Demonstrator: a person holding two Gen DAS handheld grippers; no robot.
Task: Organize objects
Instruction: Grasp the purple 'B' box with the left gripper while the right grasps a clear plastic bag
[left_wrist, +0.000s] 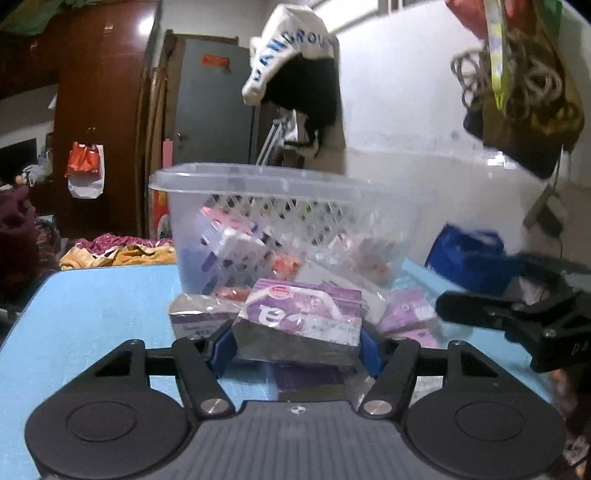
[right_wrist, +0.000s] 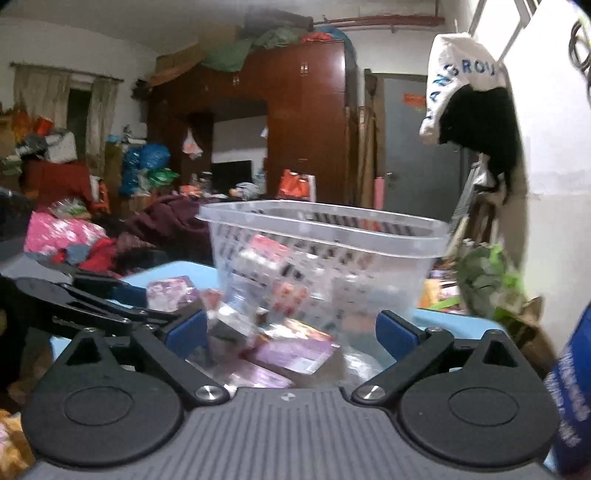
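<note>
A purple wrapped packet (left_wrist: 306, 310) lies on the blue table (left_wrist: 92, 314) in front of a clear plastic basket (left_wrist: 258, 181) that holds several small packets. My left gripper (left_wrist: 295, 349) has its blue pads against both ends of that packet, shut on it. More purple packets (left_wrist: 406, 314) lie to its right. In the right wrist view my right gripper (right_wrist: 291, 328) stands open wide just before the basket (right_wrist: 325, 229), over a pink-purple packet (right_wrist: 295, 354) that its pads do not touch. The left gripper (right_wrist: 92, 302) shows at its left.
A blue bag (left_wrist: 469, 254) sits at the table's right by the white wall. Clothes and cords hang above the table. Beyond the table's far edge are piled fabrics (left_wrist: 122, 254) and a brown wardrobe (right_wrist: 306, 122).
</note>
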